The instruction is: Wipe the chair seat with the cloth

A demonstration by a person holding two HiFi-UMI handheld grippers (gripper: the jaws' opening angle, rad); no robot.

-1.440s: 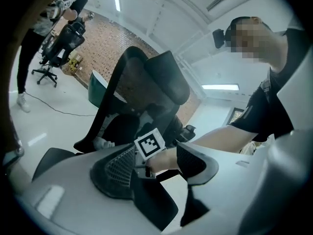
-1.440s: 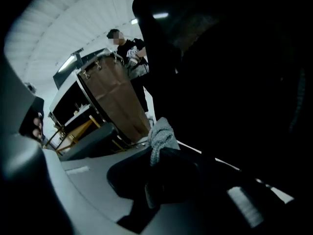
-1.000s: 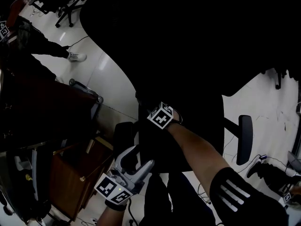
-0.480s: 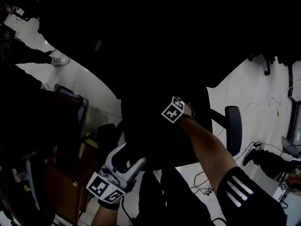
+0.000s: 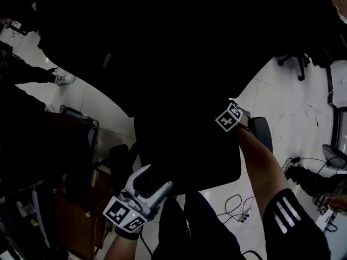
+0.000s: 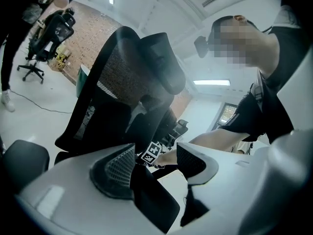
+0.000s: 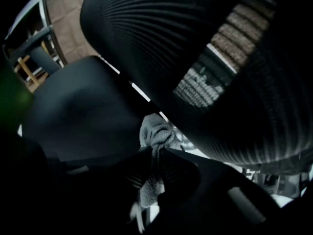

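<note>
Grey cloth (image 7: 154, 131), clamped in the right gripper (image 7: 156, 153) by the chair seat's (image 5: 184, 150) rear corner — mid-wipe, likely — next needs a pressed sweep across; left gripper (image 6: 154, 160) waits, jaws apart.

A glossy white tiled floor (image 5: 111, 99) lies under dim furniture, with a brown wooden cabinet (image 5: 76, 210) at lower left and black cables (image 5: 237, 210) trailing nearby. A black wheeled office chair (image 6: 48, 35) stands before a reddish brick wall (image 6: 80, 38). A long ceiling lamp (image 6: 211, 82) glows.
</note>
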